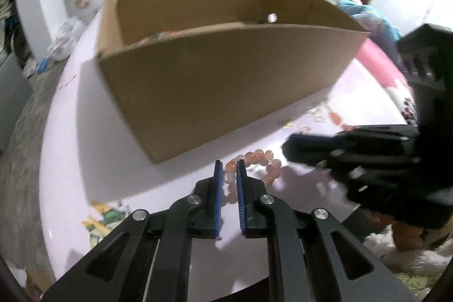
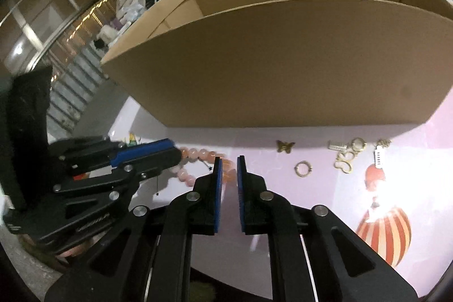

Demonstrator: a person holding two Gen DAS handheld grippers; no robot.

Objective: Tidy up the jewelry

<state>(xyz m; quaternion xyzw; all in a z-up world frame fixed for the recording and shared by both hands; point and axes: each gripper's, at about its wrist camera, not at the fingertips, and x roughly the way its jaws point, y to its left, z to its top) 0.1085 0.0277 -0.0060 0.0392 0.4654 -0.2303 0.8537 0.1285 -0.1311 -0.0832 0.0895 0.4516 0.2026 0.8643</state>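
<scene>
Pink beads of the bracelet [image 1: 249,169] lie on the tabletop [image 1: 113,160] near the cardboard box [image 1: 215,81]; my left gripper [image 1: 228,169] is clenched on them. From the right wrist, my right gripper [image 2: 227,164] grips the bracelet's right end, with gold trinkets [image 2: 344,157] farther right.

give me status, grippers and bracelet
Left gripper and right gripper both pinching pink bead bracelet. Cardboard box just behind. Gold trinkets loose nearby.
</scene>
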